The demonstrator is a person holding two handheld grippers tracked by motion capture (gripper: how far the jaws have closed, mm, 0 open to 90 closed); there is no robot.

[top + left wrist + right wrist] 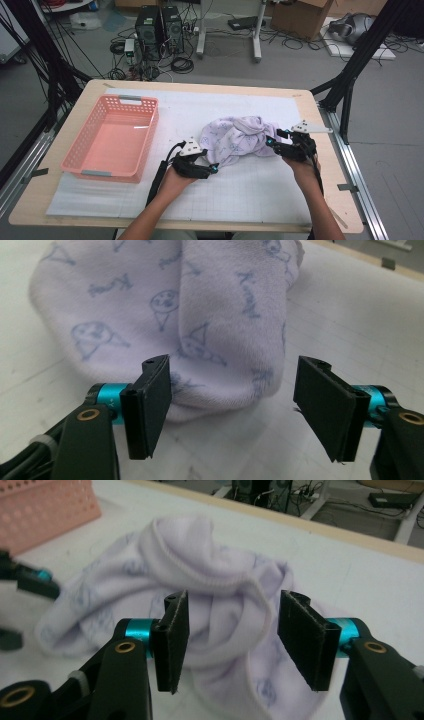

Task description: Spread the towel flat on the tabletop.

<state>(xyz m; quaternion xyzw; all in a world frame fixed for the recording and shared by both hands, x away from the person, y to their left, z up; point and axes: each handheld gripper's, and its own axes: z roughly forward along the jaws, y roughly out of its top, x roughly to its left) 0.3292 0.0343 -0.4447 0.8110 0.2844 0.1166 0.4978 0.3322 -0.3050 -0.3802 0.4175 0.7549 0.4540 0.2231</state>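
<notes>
the crumpled pale lilac fleece garment with small blue printed figures (235, 136) lies bunched on the white gridded mat, right of the middle of the tabletop (200, 85) and nearer its right edge than its left. the empty pink plastic basket with perforated walls (80, 145) sits well apart from it, toward the left edge.

my guess is it will handle light and limp: soft, sagging from wherever i lift it, not slippery and not fragile. the firmest holds look like the stitched hem that curls across the top of the heap, seen in the right gripper view (200, 575), and the rounded folded end facing me in the left gripper view (210, 390).

my left gripper (212, 168) sits at the garment's near left end, jaws spread with the fold just beyond them, pinching nothing. my right gripper (274, 140) is at the garment's right side, jaws also spread, cloth showing between them but not squeezed. both forearms reach in from the near edge, hands low over the mat and angled toward each other.
</notes>
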